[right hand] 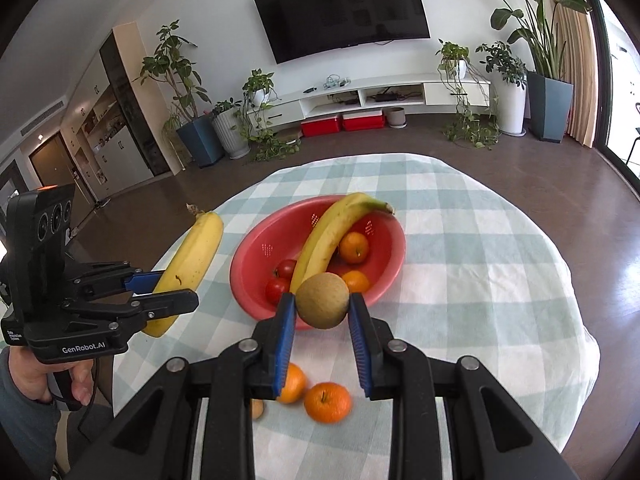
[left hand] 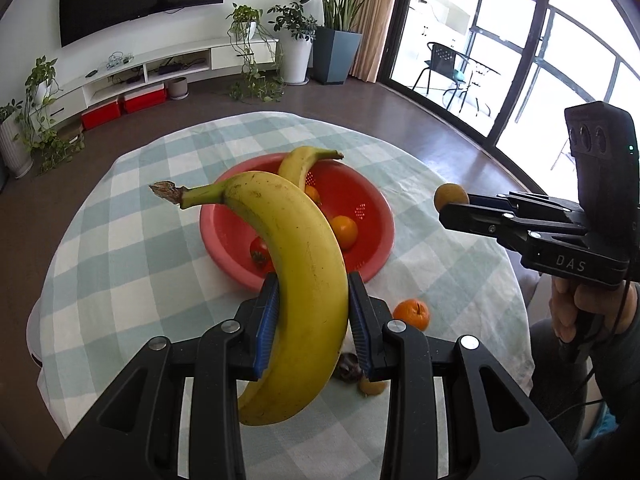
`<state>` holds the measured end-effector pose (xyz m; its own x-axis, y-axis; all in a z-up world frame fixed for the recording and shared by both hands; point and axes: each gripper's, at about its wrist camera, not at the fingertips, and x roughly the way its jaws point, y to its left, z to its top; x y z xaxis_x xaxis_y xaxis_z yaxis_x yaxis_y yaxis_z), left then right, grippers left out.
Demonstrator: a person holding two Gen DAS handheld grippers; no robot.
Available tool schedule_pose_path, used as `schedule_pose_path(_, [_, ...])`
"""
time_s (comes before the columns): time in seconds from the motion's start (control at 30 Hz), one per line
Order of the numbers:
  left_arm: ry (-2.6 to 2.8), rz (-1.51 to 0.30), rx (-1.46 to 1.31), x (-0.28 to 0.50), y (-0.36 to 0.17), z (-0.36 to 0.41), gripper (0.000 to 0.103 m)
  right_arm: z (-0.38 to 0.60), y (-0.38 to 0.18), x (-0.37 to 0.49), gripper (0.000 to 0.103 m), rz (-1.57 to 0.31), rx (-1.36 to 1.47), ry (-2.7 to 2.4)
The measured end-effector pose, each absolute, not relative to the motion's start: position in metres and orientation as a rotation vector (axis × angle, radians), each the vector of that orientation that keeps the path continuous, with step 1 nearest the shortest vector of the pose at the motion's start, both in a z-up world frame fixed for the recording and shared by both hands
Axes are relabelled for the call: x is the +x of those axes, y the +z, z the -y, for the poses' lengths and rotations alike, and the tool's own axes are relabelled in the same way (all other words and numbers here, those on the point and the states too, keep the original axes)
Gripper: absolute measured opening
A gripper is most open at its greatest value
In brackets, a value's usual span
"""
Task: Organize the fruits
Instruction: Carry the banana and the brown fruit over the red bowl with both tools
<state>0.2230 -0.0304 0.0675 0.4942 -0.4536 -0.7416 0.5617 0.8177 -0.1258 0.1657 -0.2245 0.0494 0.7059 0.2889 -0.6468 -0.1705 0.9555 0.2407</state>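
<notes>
Fingers (left hand: pixel 269 312) of the left gripper (left hand: pixel 314 320) clamp a banana (left hand: pixel 296 264) at mid-length, raised above the tablecloth (left hand: pixel 120 240). The right gripper (right hand: pixel 322 320) grips a kiwi (right hand: pixel 323 300) at the very pad tips.

Risk: the kiwi is round and held shallowly; it could roll free before reaching the red bowl (right hand: pixel 256 256) just ahead of the fingers. The banana, long and overhanging both ways, may pivot in the pads.

Obstruction: a second banana (right hand: pixel 332 236) lies diagonally across the bowl, over tomatoes (right hand: pixel 280 280) and oranges (right hand: pixel 354 247), leaving little room. Two loose oranges (right hand: pixel 327 402) sit below the right fingers.
</notes>
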Motion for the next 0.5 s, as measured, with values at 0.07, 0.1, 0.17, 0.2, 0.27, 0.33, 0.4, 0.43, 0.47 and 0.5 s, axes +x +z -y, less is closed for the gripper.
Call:
schedule_pose_path(0.07, [-0.612, -0.857, 0.147, 0.240, 0.071, 0.036, 0.031, 0.222, 0.050, 0.178, 0.029, -0.741, 0.157, 0.260])
schedule_pose_path(0.1, [-0.609, -0.861, 0.153, 0.248, 0.071, 0.039, 0.031, 0.221, 0.050, 0.185, 0.029, -0.743, 0.153, 0.263])
schedule_pose_path(0.17, [-0.601, -0.868, 0.162, 0.265, 0.069, 0.044, 0.031, 0.219, 0.047, 0.199, 0.029, -0.753, 0.145, 0.263])
schedule_pose_path(0.2, [-0.599, -0.873, 0.165, 0.272, 0.067, 0.046, 0.031, 0.218, 0.045, 0.206, 0.029, -0.760, 0.142, 0.264])
schedule_pose_path(0.27, [-0.596, -0.885, 0.168, 0.284, 0.061, 0.051, 0.031, 0.217, 0.039, 0.219, 0.029, -0.776, 0.139, 0.264])
schedule_pose_path(0.33, [-0.595, -0.897, 0.171, 0.294, 0.054, 0.057, 0.031, 0.215, 0.032, 0.229, 0.029, -0.793, 0.138, 0.264])
schedule_pose_path(0.4, [-0.594, -0.912, 0.174, 0.302, 0.044, 0.063, 0.031, 0.214, 0.025, 0.237, 0.029, -0.804, 0.134, 0.262])
schedule_pose_path(0.43, [-0.592, -0.919, 0.175, 0.306, 0.038, 0.065, 0.031, 0.214, 0.022, 0.240, 0.029, -0.809, 0.130, 0.261])
schedule_pose_path(0.47, [-0.590, -0.924, 0.175, 0.310, 0.034, 0.067, 0.031, 0.214, 0.019, 0.242, 0.029, -0.816, 0.127, 0.258])
schedule_pose_path(0.5, [-0.591, -0.928, 0.174, 0.312, 0.029, 0.068, 0.031, 0.214, 0.015, 0.245, 0.029, -0.821, 0.125, 0.256])
